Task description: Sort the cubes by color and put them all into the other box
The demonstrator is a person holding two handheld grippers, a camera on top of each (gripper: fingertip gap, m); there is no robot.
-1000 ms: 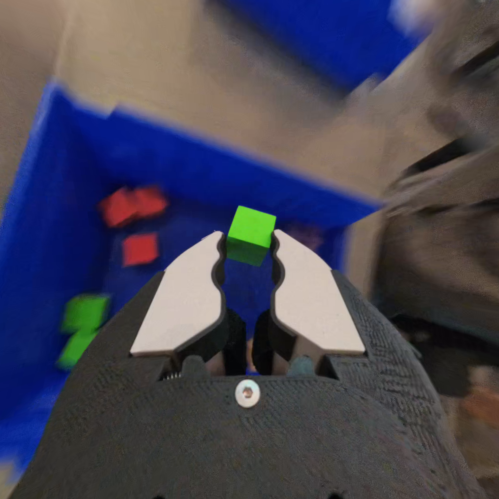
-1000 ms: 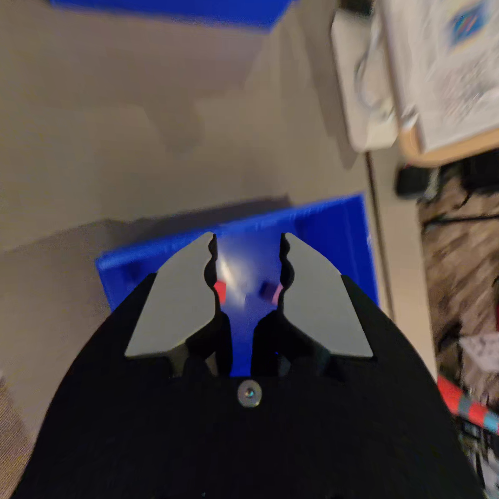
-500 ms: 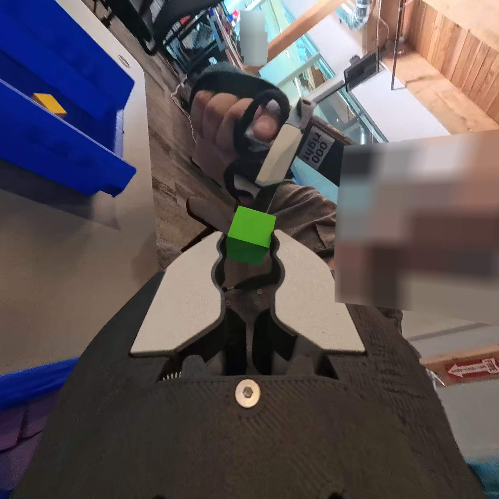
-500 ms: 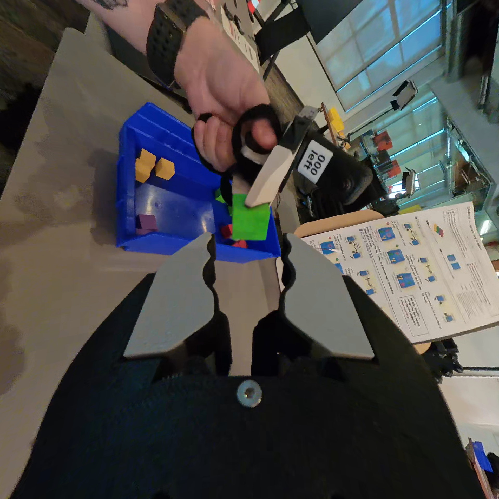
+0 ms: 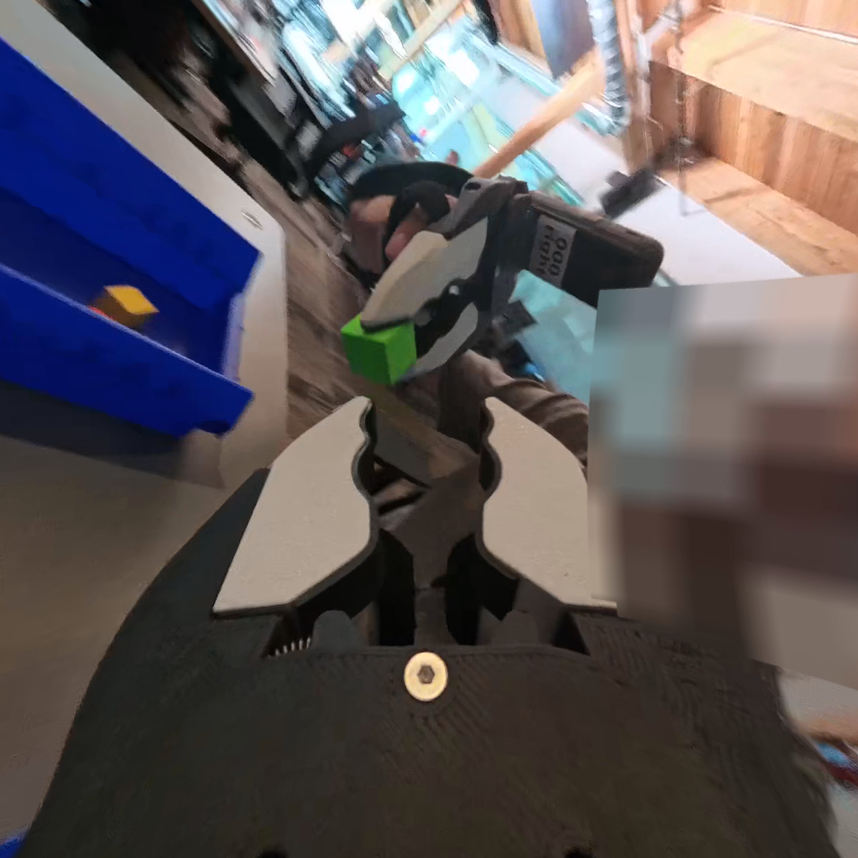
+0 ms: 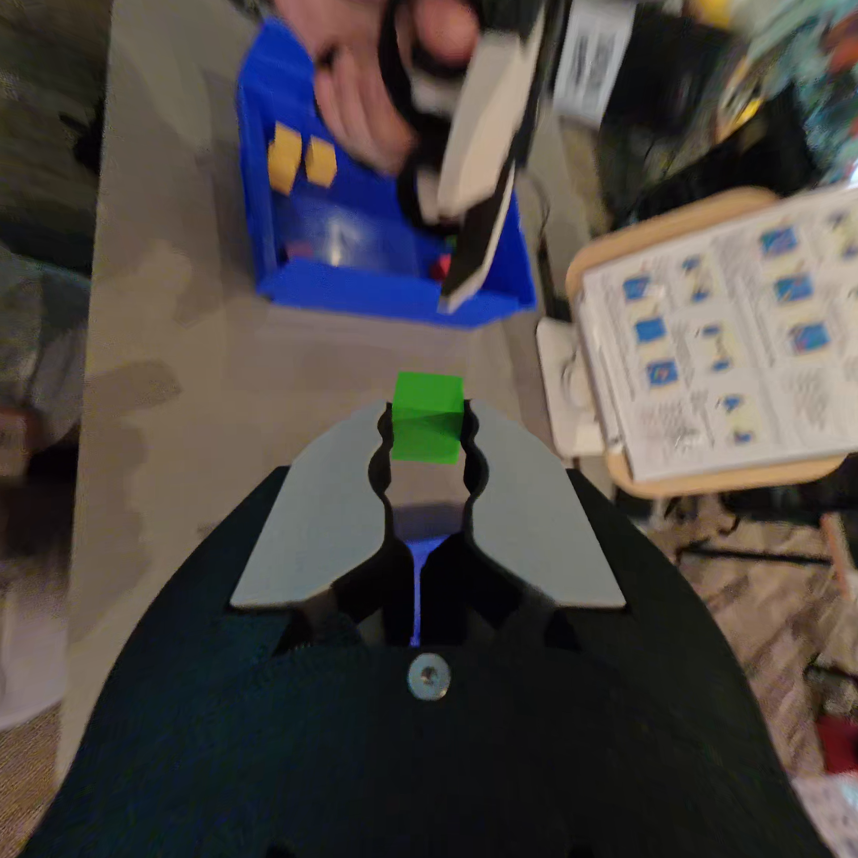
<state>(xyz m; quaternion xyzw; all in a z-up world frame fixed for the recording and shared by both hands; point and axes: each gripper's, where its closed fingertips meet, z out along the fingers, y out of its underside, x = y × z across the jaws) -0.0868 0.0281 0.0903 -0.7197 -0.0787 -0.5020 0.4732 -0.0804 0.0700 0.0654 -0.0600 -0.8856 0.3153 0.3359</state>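
Right gripper (image 6: 427,413) clamped on green cube (image 6: 427,418); left gripper (image 5: 427,413) agape, empty; blue bin (image 6: 394,292) at 12 o'clock.

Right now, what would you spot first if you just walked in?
The bright green cube, pinched at the tips of the right gripper above the grey table. Next, the blue bin farther along the table, with two yellow cubes inside. The left gripper is open and holds nothing.

Opposed wrist cameras, green cube (image 5: 378,351) shared
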